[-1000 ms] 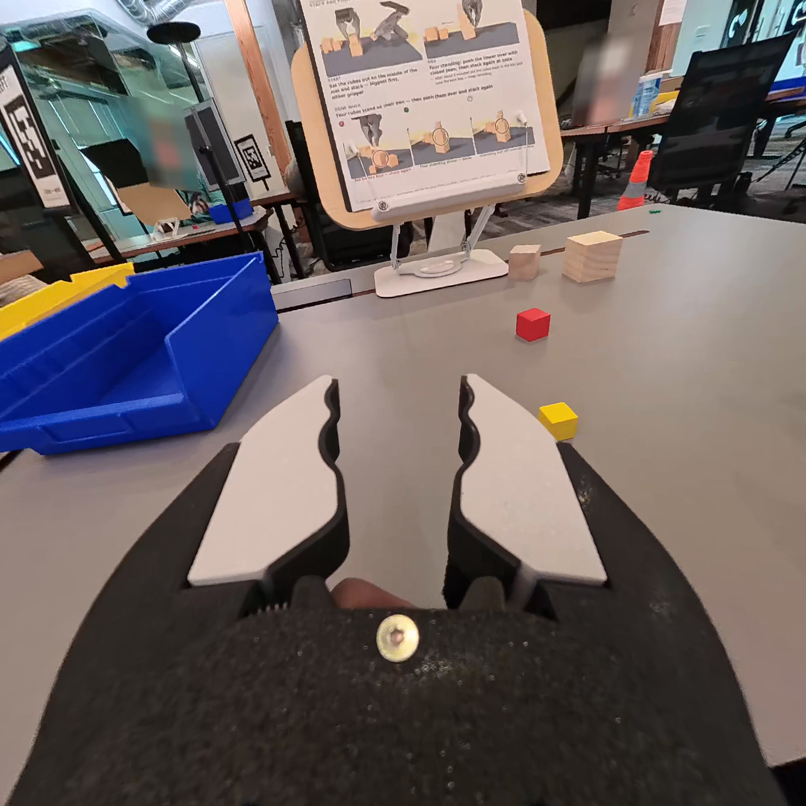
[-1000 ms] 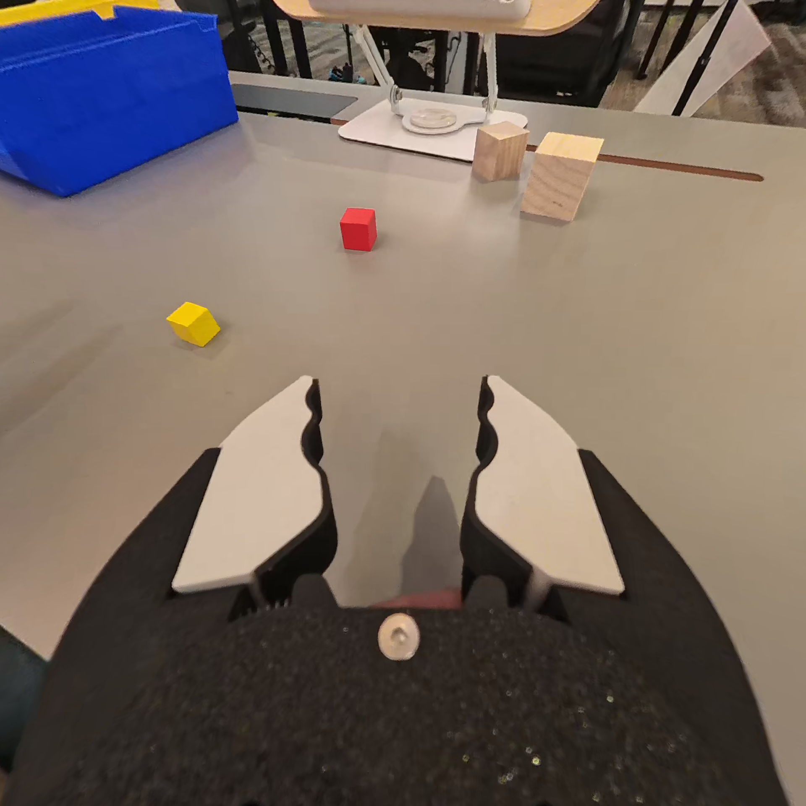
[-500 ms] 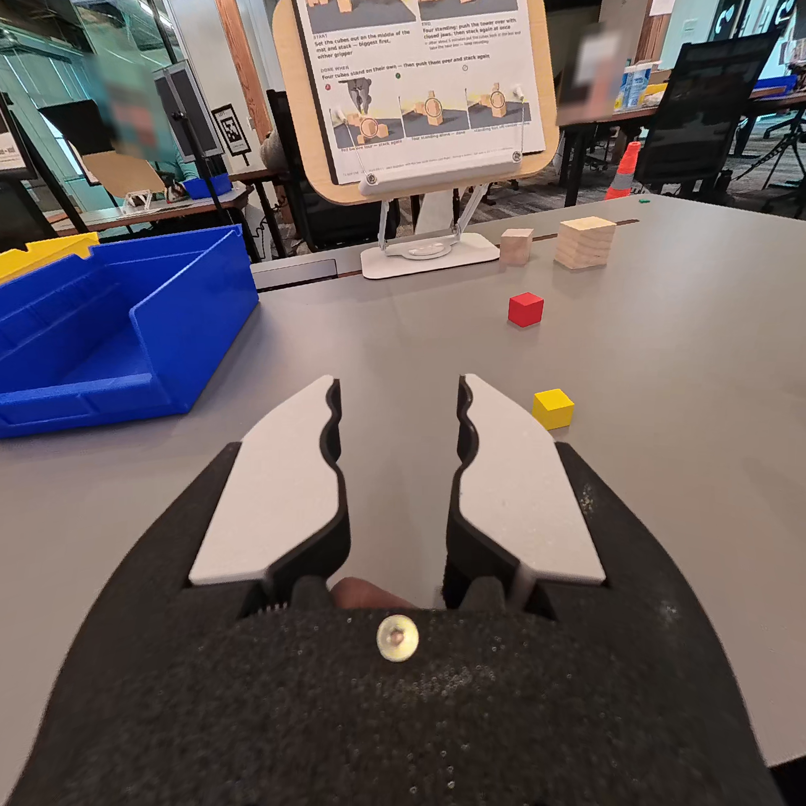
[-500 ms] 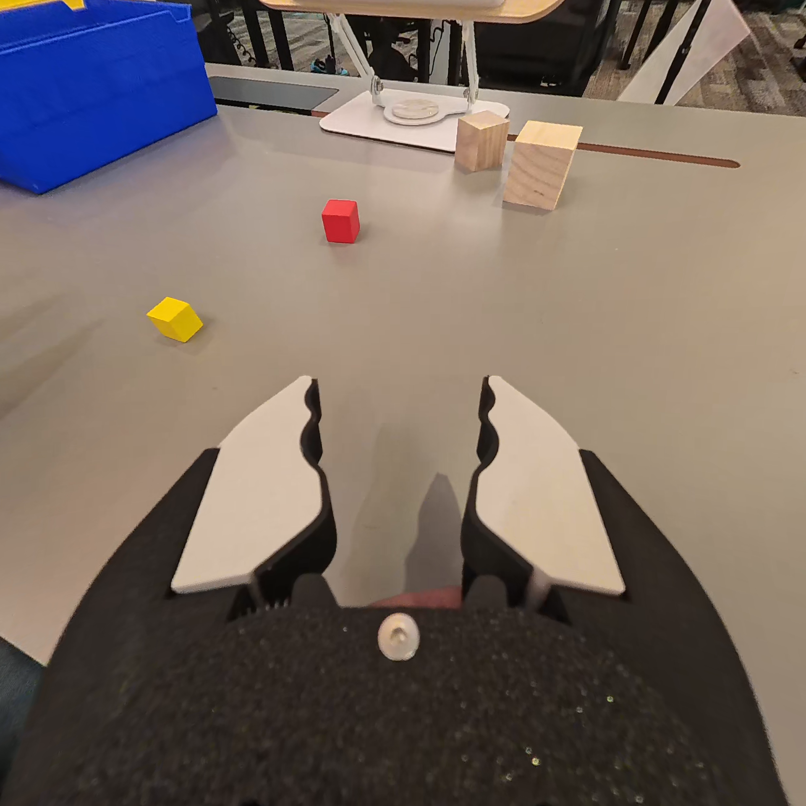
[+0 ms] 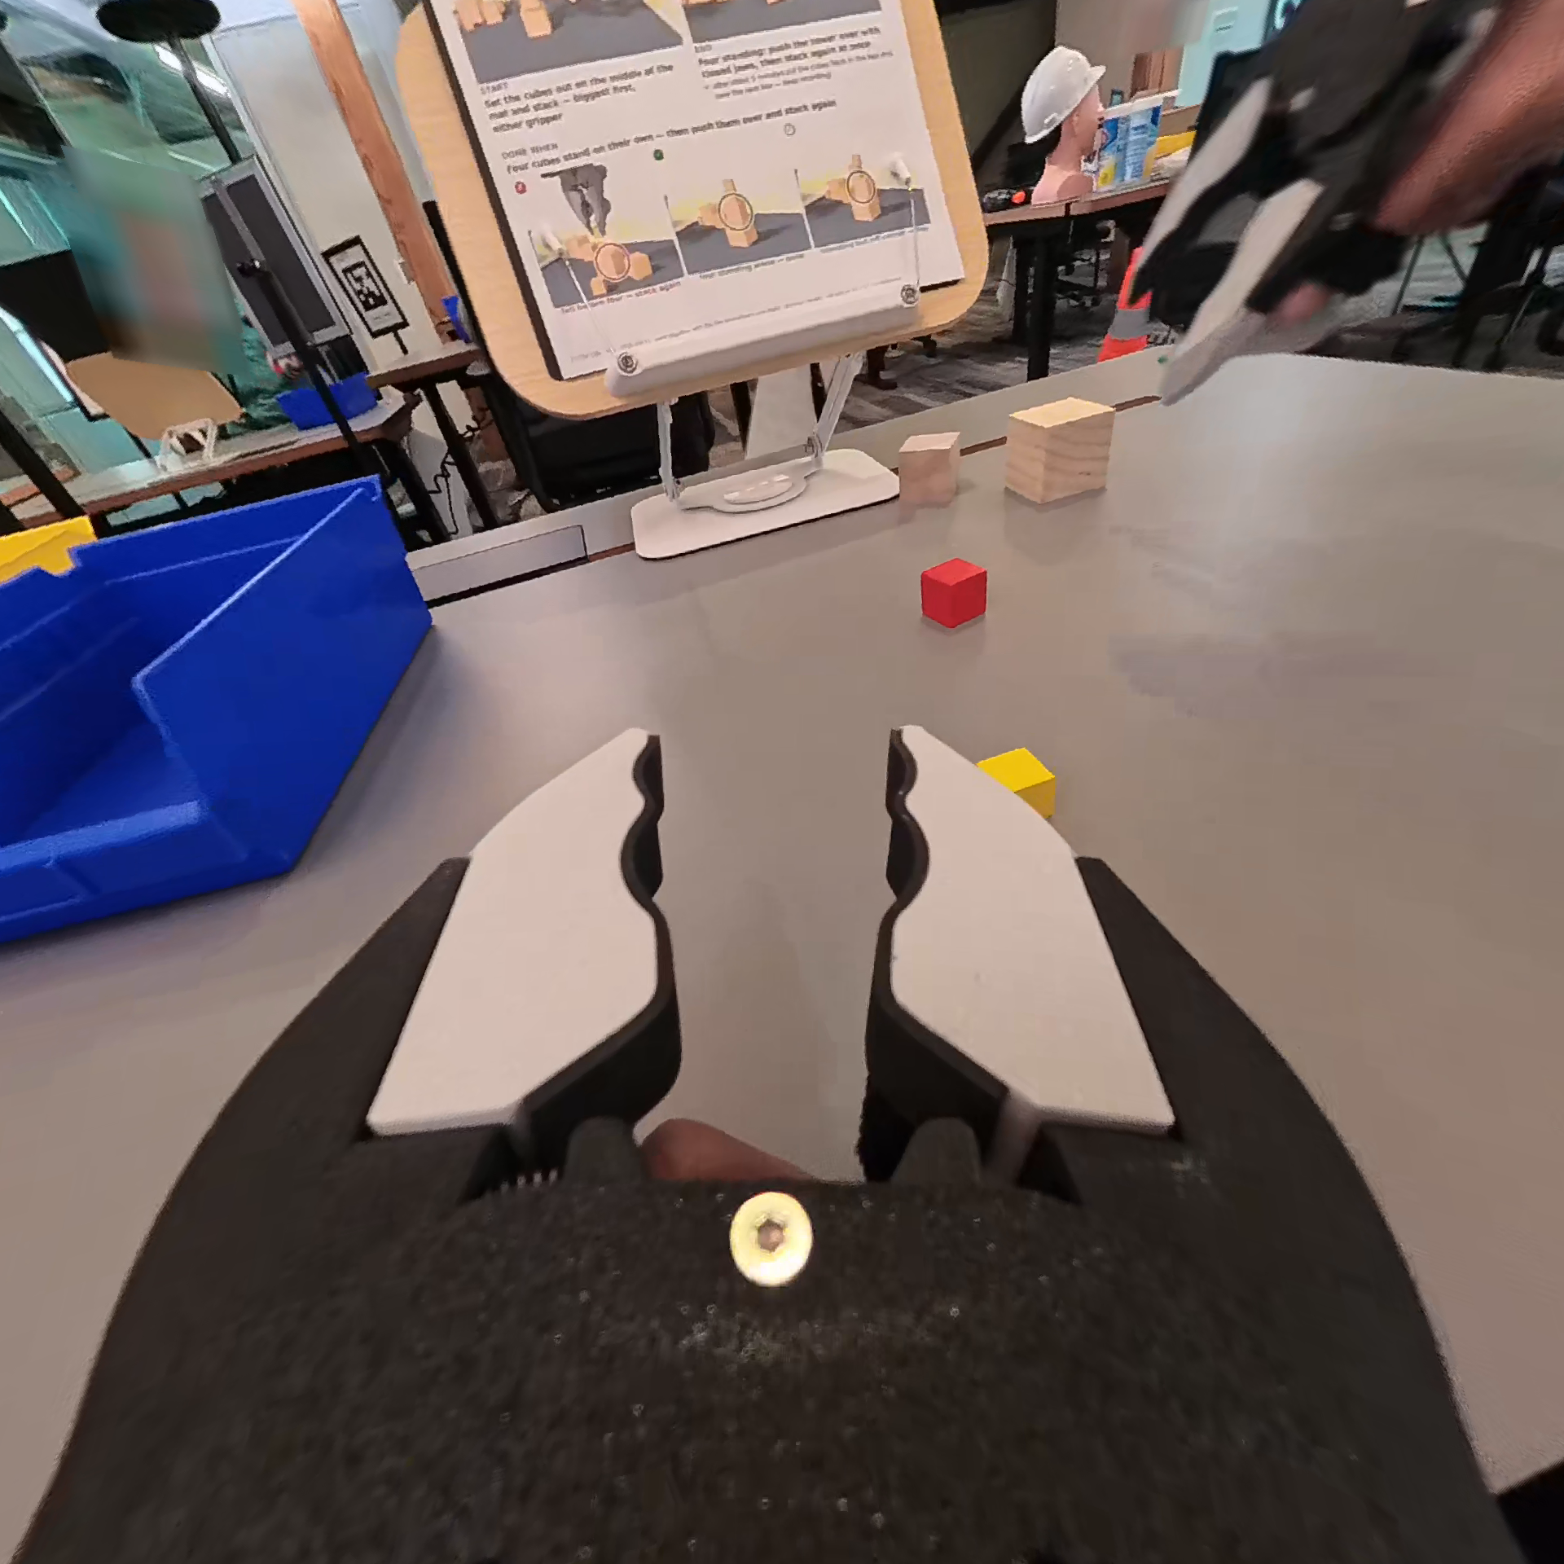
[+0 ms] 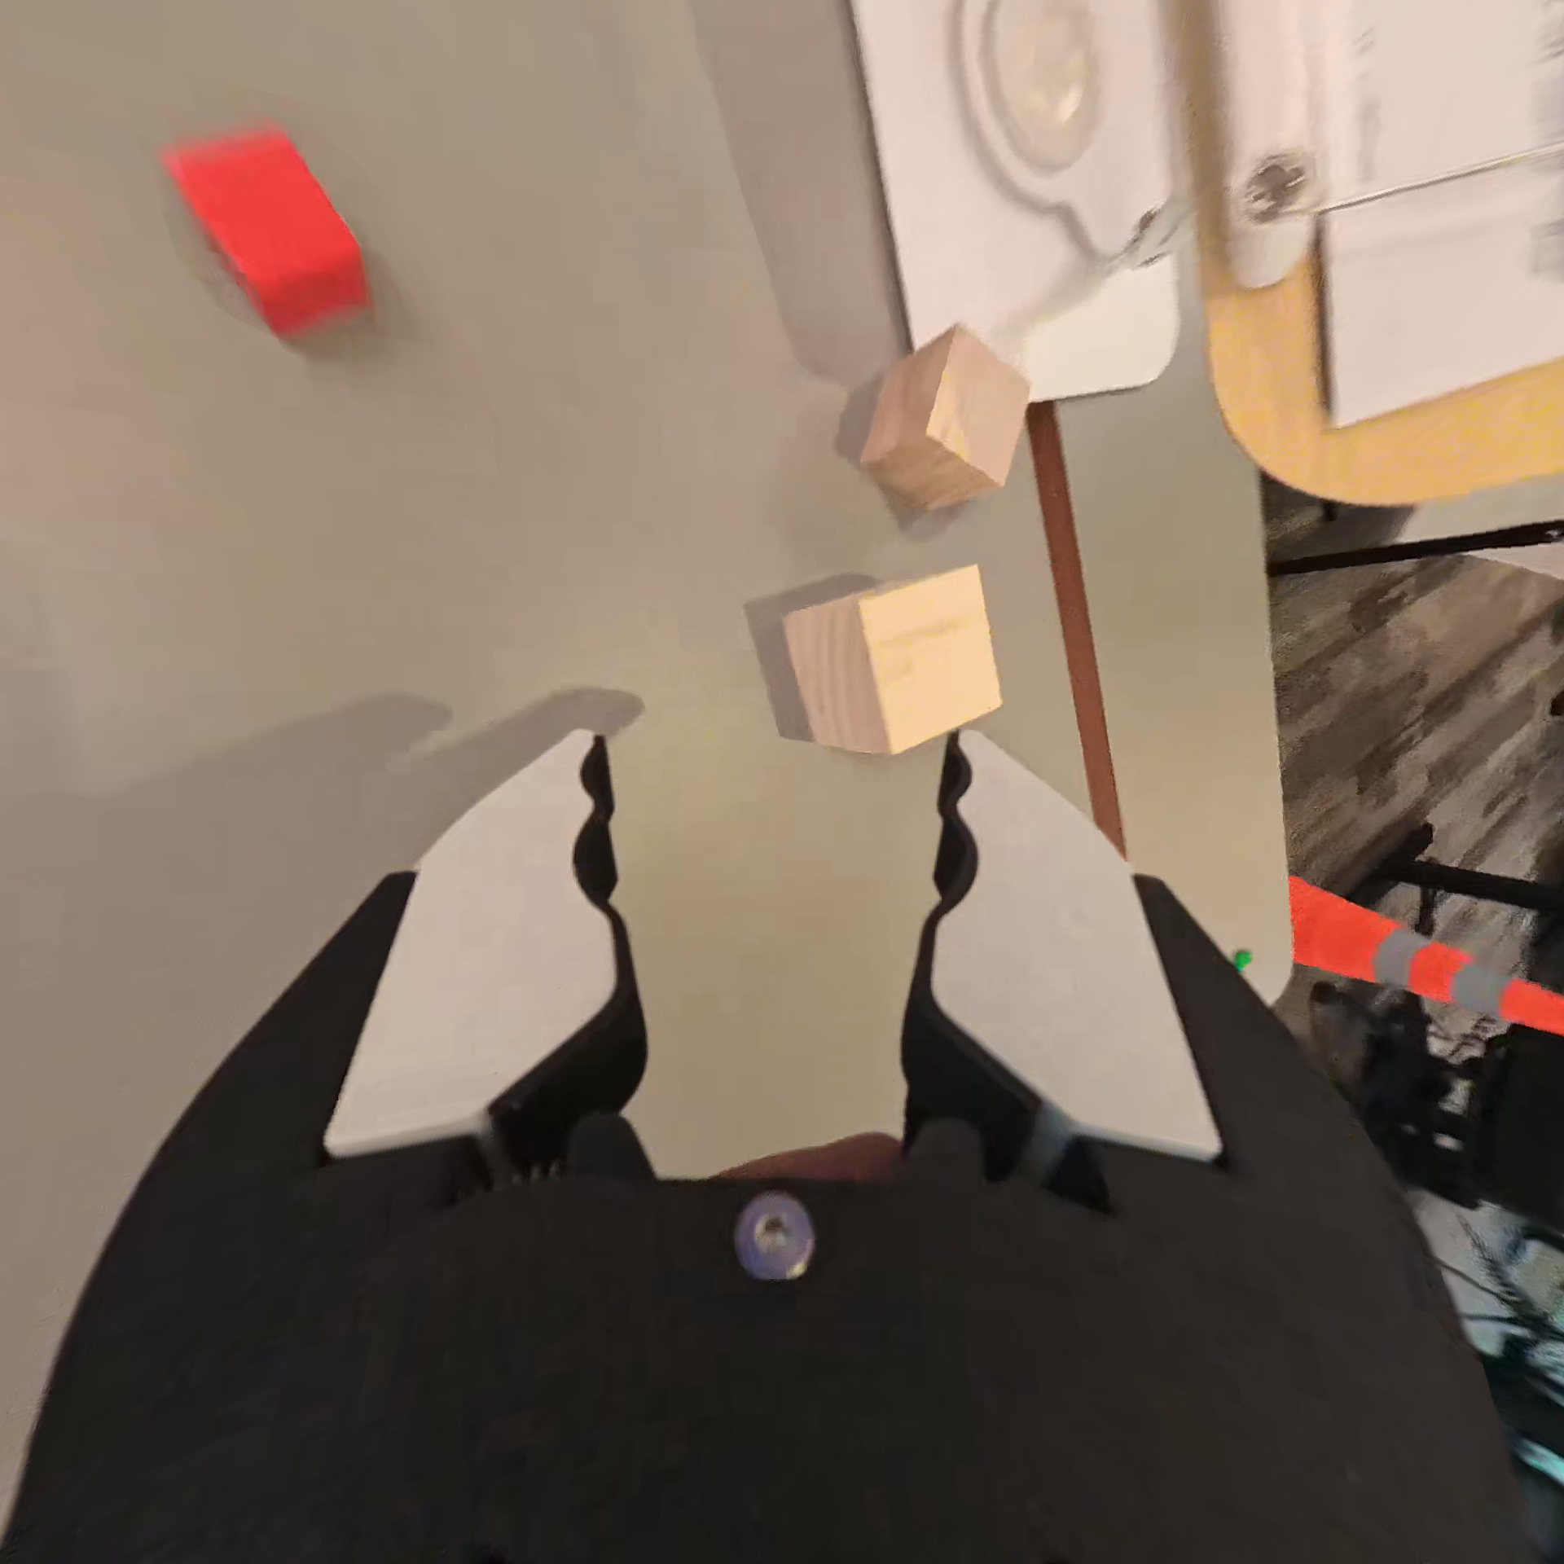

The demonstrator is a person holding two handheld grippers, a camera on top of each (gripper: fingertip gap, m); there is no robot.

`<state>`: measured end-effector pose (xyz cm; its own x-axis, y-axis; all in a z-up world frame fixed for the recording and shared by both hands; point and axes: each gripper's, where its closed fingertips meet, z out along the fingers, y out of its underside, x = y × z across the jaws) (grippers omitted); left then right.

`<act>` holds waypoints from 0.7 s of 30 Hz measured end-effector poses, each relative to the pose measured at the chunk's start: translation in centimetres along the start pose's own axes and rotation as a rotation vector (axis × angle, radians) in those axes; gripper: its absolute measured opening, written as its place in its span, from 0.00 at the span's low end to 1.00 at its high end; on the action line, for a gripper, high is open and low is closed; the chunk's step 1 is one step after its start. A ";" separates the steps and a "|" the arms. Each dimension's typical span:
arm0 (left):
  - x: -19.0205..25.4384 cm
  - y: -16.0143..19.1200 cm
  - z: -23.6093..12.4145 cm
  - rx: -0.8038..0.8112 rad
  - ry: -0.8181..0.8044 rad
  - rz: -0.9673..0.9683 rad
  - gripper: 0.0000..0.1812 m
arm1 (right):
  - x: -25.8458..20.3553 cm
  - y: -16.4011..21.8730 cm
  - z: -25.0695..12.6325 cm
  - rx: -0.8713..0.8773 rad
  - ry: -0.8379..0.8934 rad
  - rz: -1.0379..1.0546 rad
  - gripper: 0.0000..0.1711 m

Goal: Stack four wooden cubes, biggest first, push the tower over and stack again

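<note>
Right hand-held gripper (image 6: 774,745) agape above grey table (image 6: 423,525), office beyond.

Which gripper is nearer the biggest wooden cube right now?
Right. The right gripper hangs open just short of the biggest wooden cube, above the table and slightly to one side. The left gripper sits open well back, past the red cube.

Grey table (image 5: 1269,762): four cubes (image 5: 954,592), blue bin (image 5: 212,702), stand base (image 5: 762,508).
</note>
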<state>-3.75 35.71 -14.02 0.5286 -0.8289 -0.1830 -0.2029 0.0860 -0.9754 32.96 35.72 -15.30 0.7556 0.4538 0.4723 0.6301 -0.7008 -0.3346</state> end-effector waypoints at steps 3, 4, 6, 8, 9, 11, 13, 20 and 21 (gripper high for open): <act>0.3 0.0 0.1 0.003 0.010 0.029 0.28 | 2.1 0.5 3.2 -0.102 -0.075 -0.111 0.44; 0.3 0.0 0.1 0.005 0.014 0.035 0.28 | 2.4 0.5 4.2 -0.118 -0.110 -0.135 0.43; 0.4 0.0 0.0 0.006 0.025 0.039 0.28 | 3.0 0.9 6.1 -0.158 -0.169 -0.170 0.43; 0.5 -0.1 -0.1 0.015 0.039 0.036 0.28 | 3.9 1.3 7.6 -0.183 -0.220 -0.186 0.43; 0.6 -0.1 -0.2 0.016 0.047 0.036 0.28 | 4.1 1.4 8.1 -0.188 -0.254 -0.178 0.43; 0.6 -0.1 -0.2 0.013 0.052 0.035 0.28 | 4.2 1.5 9.1 -0.204 -0.328 -0.156 0.44; 0.8 0.0 0.0 0.001 0.065 0.033 0.28 | 3.9 2.0 9.9 -0.228 -0.385 -0.150 0.45; 1.3 0.1 0.3 -0.004 0.075 0.059 0.26 | 2.6 1.9 10.3 -0.178 -0.443 -0.132 0.37; 1.4 0.1 0.3 -0.005 0.075 0.067 0.26 | 2.5 2.0 10.0 -0.181 -0.432 -0.133 0.37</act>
<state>-2.78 34.74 -14.45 0.4503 -0.8605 -0.2383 -0.2402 0.1403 -0.9605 37.89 41.03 -22.96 0.7004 0.7057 0.1070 0.7135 -0.6887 -0.1289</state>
